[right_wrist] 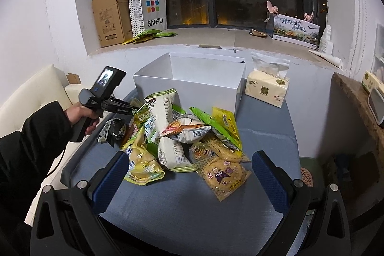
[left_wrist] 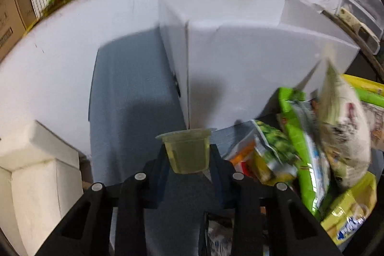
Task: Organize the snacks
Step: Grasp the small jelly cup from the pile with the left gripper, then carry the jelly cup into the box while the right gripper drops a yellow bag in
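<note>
- A small jelly cup (left_wrist: 186,151), pale yellow-green and translucent, was upright between the two fingers of the left gripper (left_wrist: 187,157), which were clenched on its sides.
- The cup was above the blue table (left_wrist: 134,92), just left of the snack pile (right_wrist: 187,136) and in front of the white box (right_wrist: 189,78).
- The pile was a loose heap of bags in green, yellow and white; a yellow cartoon bag (right_wrist: 223,176) lay at its near edge, flat on the table.
- In the left wrist view the bags on the right were blurred, so their print could not be read.
- The box stood open at the top, behind the pile and touching it or nearly so; its inside was perhaps empty, but the view into it was partial.
- A tissue pack (right_wrist: 267,88) stood just right of the box.
- The right gripper (right_wrist: 189,174) was released, its jaws wide apart, with the near side of the pile between them and nothing pressed.
- A hand (right_wrist: 81,115) in a black sleeve (right_wrist: 31,143) held the left tool at the left side of the pile.
- On the window sill behind were a carton (right_wrist: 110,16) and a paper bag (right_wrist: 148,6).
</note>
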Tool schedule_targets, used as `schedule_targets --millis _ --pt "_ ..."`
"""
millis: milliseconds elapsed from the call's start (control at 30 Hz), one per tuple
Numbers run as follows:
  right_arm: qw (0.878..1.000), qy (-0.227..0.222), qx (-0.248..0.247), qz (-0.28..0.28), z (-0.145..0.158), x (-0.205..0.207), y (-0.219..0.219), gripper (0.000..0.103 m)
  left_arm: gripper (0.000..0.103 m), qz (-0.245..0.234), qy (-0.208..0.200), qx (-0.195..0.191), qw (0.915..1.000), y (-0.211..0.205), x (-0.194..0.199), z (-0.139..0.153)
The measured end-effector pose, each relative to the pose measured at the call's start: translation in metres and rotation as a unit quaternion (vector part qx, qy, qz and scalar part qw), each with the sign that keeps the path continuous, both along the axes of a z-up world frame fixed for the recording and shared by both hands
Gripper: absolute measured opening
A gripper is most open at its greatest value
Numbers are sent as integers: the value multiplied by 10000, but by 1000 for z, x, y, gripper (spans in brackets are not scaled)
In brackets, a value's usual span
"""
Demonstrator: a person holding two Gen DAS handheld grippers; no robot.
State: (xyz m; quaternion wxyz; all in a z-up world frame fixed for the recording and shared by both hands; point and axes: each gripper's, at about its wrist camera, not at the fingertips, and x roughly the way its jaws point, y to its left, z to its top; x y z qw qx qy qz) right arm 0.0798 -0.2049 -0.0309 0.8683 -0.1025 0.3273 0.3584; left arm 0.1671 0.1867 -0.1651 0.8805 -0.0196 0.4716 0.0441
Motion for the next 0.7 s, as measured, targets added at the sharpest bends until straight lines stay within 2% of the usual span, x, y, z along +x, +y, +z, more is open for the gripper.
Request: schedule_targets --millis 133,233,300,467,567,700 --pt "10000 27 28 -41 -1 2 -1 103 35 24 -480 24 9988 -4 -25 25" --pt "10000 0 40 -64 -1 3 -2 103 35 39 -1084 46 9941 -15 -60 48" --pt "9999 -55 55 -128 1 4 -4 103 35 19 -1563 156 9876 -33 -94 72" --pt "9991 -81 128 -401 -2 24 -16 103 35 64 -2420 43 9702 -71 -167 132" --pt "9986 -108 134 -499 -8 39 -22 103 35 68 -2771 -108 9608 -93 -201 142" --pt "9985 81 72 -534 -20 70 -21 103 35 -49 -3011 -300 9531 -114 -223 155"
